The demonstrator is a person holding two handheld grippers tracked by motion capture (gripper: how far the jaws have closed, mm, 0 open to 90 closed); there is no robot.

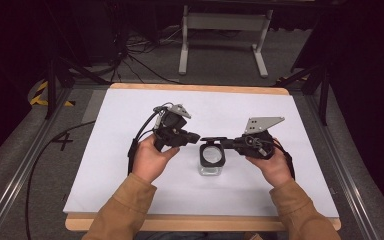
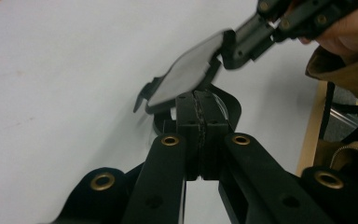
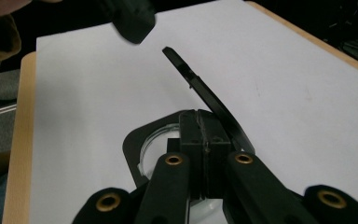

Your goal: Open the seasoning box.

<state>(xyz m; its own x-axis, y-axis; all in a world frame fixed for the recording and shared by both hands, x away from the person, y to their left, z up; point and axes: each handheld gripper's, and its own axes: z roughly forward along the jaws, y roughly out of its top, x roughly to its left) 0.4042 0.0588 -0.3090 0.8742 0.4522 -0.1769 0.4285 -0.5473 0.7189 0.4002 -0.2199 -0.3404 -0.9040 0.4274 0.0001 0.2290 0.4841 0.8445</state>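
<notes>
A small clear container (image 1: 212, 159) with a black square rim stands on the white sheet in the middle of the table. Its thin black lid (image 1: 211, 139) is tilted up above it. My right gripper (image 1: 223, 142) comes in from the right and is shut on the edge of the lid (image 2: 186, 74). In the right gripper view the lid (image 3: 191, 79) runs edge-on past the closed jaws, with the container rim (image 3: 133, 149) below. My left gripper (image 1: 196, 136) is shut with nothing in it. Its tips (image 2: 198, 100) hang just short of the container (image 2: 228, 105), under the raised lid.
The white sheet (image 1: 130, 165) covers a wooden tabletop (image 1: 200, 88). Cables (image 1: 140, 137) trail from the left gripper over the table's left side. A white stand (image 1: 225, 22) is on the floor beyond the far edge. Metal rails (image 1: 25, 170) run along both sides.
</notes>
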